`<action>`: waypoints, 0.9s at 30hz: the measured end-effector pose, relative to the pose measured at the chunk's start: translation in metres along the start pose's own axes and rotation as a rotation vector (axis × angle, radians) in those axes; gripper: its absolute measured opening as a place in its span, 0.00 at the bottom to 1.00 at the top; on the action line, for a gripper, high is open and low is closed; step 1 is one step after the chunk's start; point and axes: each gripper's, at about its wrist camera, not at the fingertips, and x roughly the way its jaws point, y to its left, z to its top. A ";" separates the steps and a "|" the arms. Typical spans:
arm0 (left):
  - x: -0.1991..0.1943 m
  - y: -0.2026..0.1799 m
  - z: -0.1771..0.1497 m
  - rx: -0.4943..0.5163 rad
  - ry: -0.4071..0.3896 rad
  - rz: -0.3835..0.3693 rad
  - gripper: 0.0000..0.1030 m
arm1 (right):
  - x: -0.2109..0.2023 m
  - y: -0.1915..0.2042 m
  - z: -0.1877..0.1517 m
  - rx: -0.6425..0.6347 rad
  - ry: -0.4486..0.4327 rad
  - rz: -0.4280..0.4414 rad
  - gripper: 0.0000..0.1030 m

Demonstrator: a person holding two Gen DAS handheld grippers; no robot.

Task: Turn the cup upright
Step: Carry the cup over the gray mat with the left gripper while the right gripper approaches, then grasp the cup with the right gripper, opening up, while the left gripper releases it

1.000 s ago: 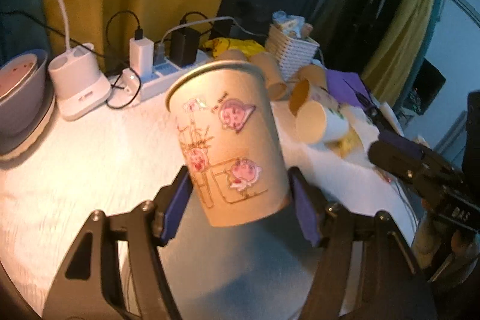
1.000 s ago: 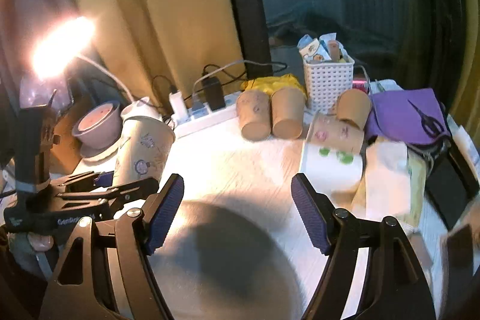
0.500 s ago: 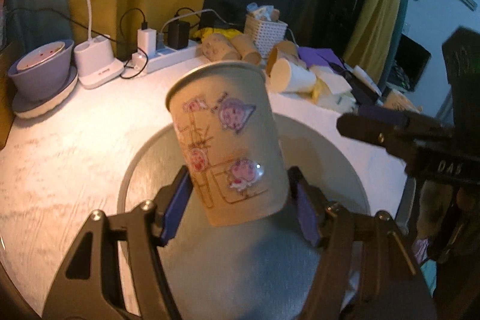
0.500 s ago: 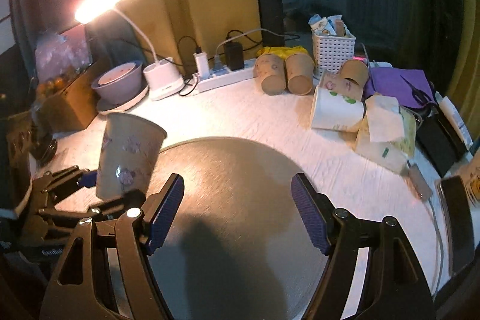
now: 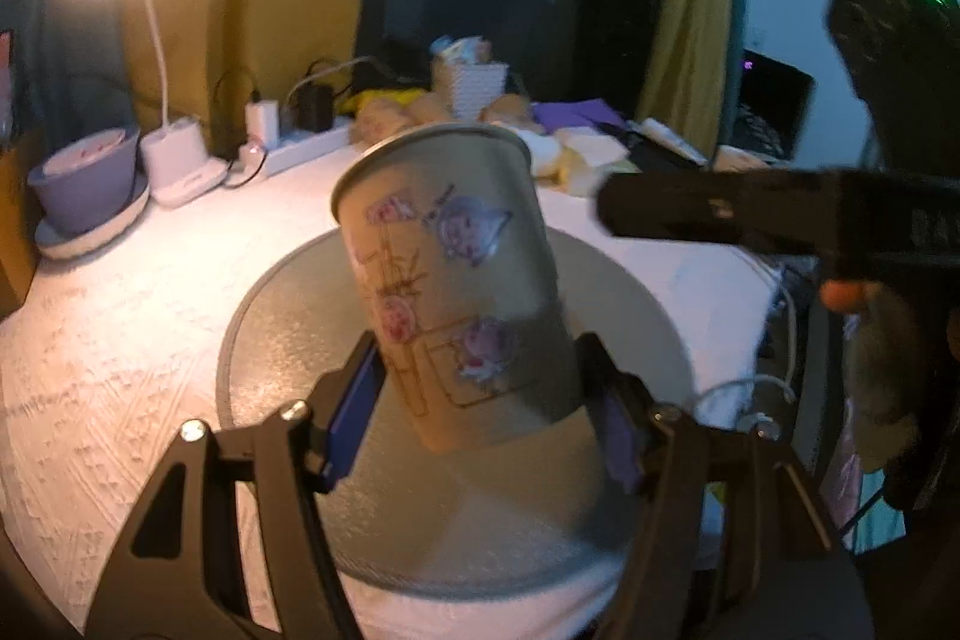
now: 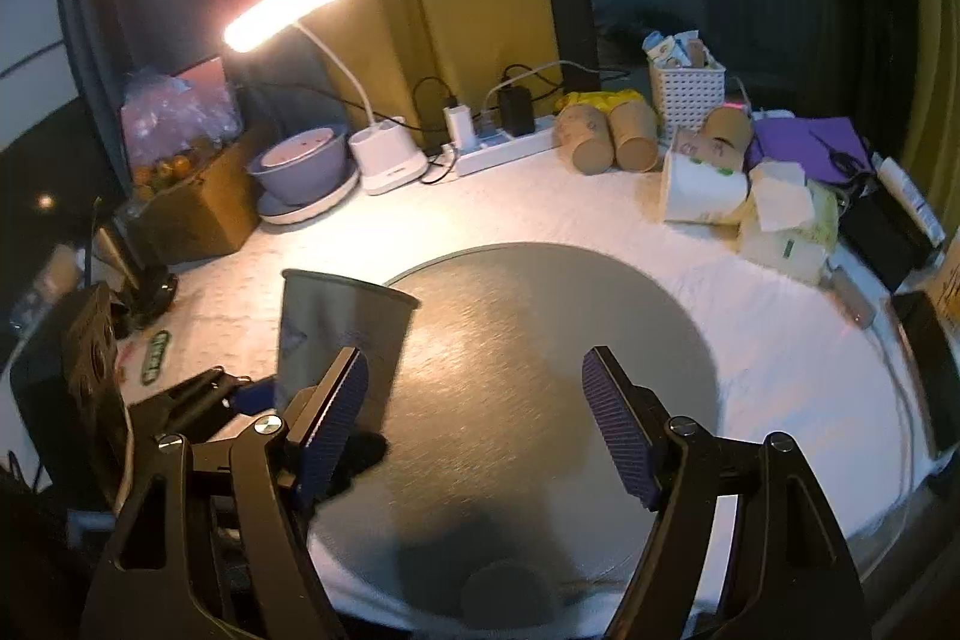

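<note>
A tan paper cup [image 5: 456, 292] with pink and purple cartoon stickers is held in my left gripper [image 5: 486, 412], mouth up and tilted a little, above the round grey mat [image 5: 624, 316]. The jaws press its lower sides. In the right wrist view the same cup [image 6: 342, 334] shows at the mat's left edge, with the left gripper [image 6: 240, 394] below it. My right gripper [image 6: 474, 418] is open and empty over the mat [image 6: 540, 340]. The right gripper's black body [image 5: 780, 220] crosses the right side of the left wrist view.
A lit desk lamp [image 6: 288, 7], a purple bowl [image 6: 300, 160] and a power strip [image 6: 498, 142] stand at the back. Several paper cups [image 6: 606, 139], a white basket [image 6: 687, 91], tissue packs [image 6: 780, 214] and a purple cloth [image 6: 810, 148] crowd the back right.
Both grippers have pulled back toward the table's near side. The left gripper has carried the cup over the grey mat. The right gripper stays open.
</note>
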 end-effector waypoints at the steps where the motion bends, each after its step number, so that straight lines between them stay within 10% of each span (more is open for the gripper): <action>1: -0.003 -0.002 -0.002 0.006 -0.006 -0.005 0.63 | -0.002 0.002 -0.002 0.009 0.001 0.017 0.75; 27: -0.027 -0.034 -0.031 0.194 -0.137 -0.072 0.63 | 0.010 0.016 -0.013 0.109 0.111 0.311 0.69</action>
